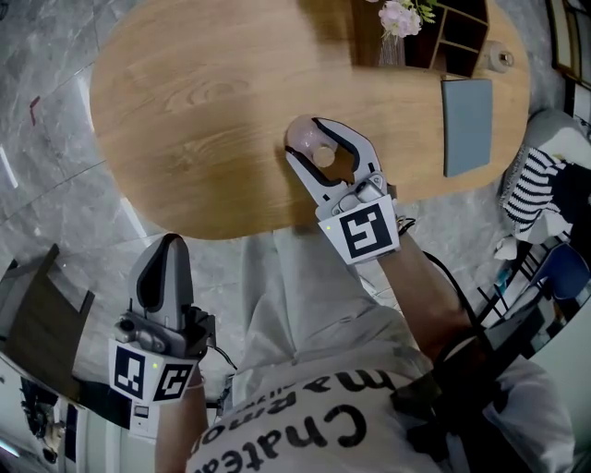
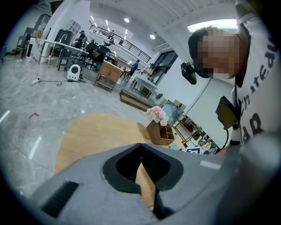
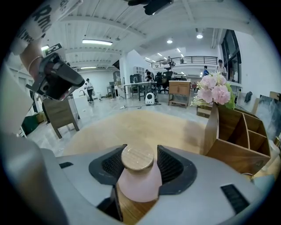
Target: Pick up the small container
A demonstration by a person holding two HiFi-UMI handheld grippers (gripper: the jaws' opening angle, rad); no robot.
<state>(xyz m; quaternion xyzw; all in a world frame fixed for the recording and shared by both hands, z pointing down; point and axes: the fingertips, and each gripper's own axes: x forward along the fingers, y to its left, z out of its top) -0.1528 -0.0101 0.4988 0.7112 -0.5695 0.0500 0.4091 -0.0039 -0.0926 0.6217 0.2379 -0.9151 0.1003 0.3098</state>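
The small container (image 1: pixel 323 155) is pale pink with a round wooden lid and stands on the oval wooden table (image 1: pixel 203 111) near its front edge. My right gripper (image 1: pixel 305 139) reaches over the table and has the container between its jaws. In the right gripper view the container (image 3: pixel 137 176) fills the gap of the right gripper (image 3: pixel 138 151). Its pink sides meet both inner faces, and narrow slits remain beside the lid. My left gripper (image 1: pixel 171 244) hangs off the table at the lower left with nothing in it. In its own view the left gripper (image 2: pixel 140 146) shows its tips touching.
A wooden organiser box (image 1: pixel 443 37) with pink flowers (image 1: pixel 400 17) stands at the table's far side; the box (image 3: pixel 237 136) is close on the right in the right gripper view. A grey pad (image 1: pixel 467 125) lies at the table's right. A dark chair (image 1: pixel 37 314) stands at the lower left.
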